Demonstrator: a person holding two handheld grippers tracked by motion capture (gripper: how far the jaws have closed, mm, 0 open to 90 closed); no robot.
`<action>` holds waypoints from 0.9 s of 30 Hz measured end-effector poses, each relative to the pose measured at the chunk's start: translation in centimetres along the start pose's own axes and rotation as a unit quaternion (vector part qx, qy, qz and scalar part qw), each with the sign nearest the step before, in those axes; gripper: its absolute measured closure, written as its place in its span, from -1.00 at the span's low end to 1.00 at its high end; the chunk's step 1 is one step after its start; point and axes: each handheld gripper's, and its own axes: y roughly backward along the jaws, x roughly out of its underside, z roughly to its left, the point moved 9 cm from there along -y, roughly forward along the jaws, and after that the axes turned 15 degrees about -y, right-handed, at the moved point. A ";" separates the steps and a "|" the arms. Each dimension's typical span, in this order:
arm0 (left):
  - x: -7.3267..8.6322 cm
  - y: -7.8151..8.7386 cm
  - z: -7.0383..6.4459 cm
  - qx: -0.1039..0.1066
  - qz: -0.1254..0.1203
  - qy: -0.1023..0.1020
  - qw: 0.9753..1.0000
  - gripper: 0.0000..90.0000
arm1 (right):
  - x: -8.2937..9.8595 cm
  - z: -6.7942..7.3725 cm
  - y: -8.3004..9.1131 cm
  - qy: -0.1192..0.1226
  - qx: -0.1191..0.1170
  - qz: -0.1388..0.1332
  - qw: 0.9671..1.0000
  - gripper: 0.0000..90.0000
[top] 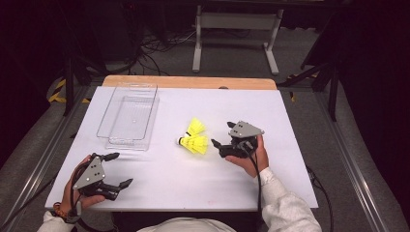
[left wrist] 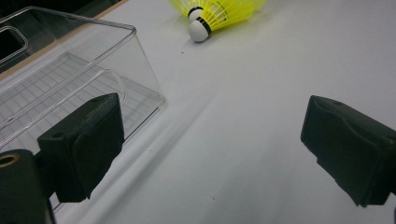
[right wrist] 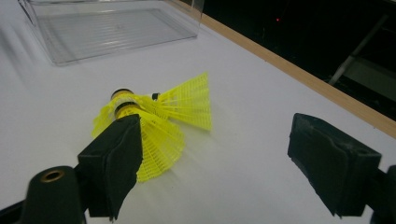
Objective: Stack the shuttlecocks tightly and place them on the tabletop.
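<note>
Two yellow shuttlecocks (top: 194, 137) with white corks lie side by side mid-table, touching each other. In the right gripper view the shuttlecocks (right wrist: 173, 112) lie just ahead, the nearer skirt partly behind the left jaw. My right gripper (top: 221, 134) is open just right of them, with nothing between its fingers (right wrist: 112, 163). My left gripper (top: 122, 169) is open near the front left of the table and holds nothing. From the left gripper view the shuttlecocks (left wrist: 210, 14) are far ahead, corks pointing toward me.
A clear plastic box (top: 129, 118) lies at the back left on the white table (top: 290, 159); its wall (left wrist: 93, 70) stands close beside my left gripper's left jaw. The table's wooden far edge (top: 193, 82) runs behind it.
</note>
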 end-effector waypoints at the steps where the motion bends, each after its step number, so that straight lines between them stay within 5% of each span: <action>1: 0.0 0.0 0.0 0.000 -0.001 0.001 1.000 -0.84 | -0.2 0.0 0.0 0.000 0.000 -0.001 1.000 -0.57; 15: 0.1 0.0 0.0 0.000 -0.001 0.003 1.000 -0.84 | -2.6 -0.6 -3.5 -0.034 -0.048 0.009 0.998 -0.42; 27: 0.2 -0.2 0.0 0.004 0.001 0.004 1.000 -0.84 | -2.8 -0.1 -7.5 -0.035 -0.067 0.046 0.996 -0.36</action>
